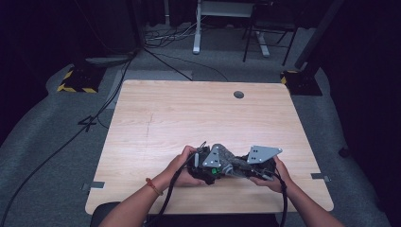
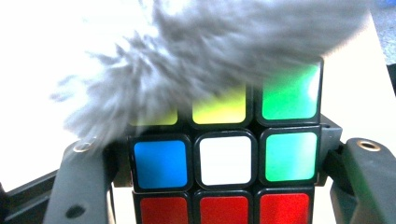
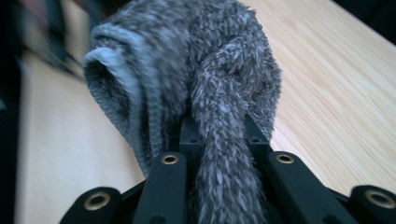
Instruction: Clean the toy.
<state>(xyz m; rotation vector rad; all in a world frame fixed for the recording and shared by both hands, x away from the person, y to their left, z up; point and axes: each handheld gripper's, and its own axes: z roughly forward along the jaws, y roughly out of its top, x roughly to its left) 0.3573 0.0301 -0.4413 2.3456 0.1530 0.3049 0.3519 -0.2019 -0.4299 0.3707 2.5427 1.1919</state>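
A Rubik's cube (image 2: 224, 163) sits between the black jaws of my left gripper (image 2: 224, 147), which is shut on its sides. The facing side shows red, blue, white, green and yellow stickers. A grey fuzzy cloth (image 2: 210, 56) lies blurred over the cube's top row. My right gripper (image 3: 224, 161) is shut on that cloth (image 3: 201, 70), which bunches up ahead of its fingers (image 3: 170, 161). In the high view both grippers meet near the table's front edge, left gripper (image 1: 208, 168) and right gripper (image 1: 241, 168), with the cloth (image 1: 227, 155) between them and a green bit of the cube (image 1: 215, 170) below it.
The light wooden table (image 1: 189, 113) stretches bare behind the hands, with a round cable hole (image 1: 239, 94) near its far edge. The person's forearms come in from the bottom. Cables and stand legs lie on the grey floor beyond.
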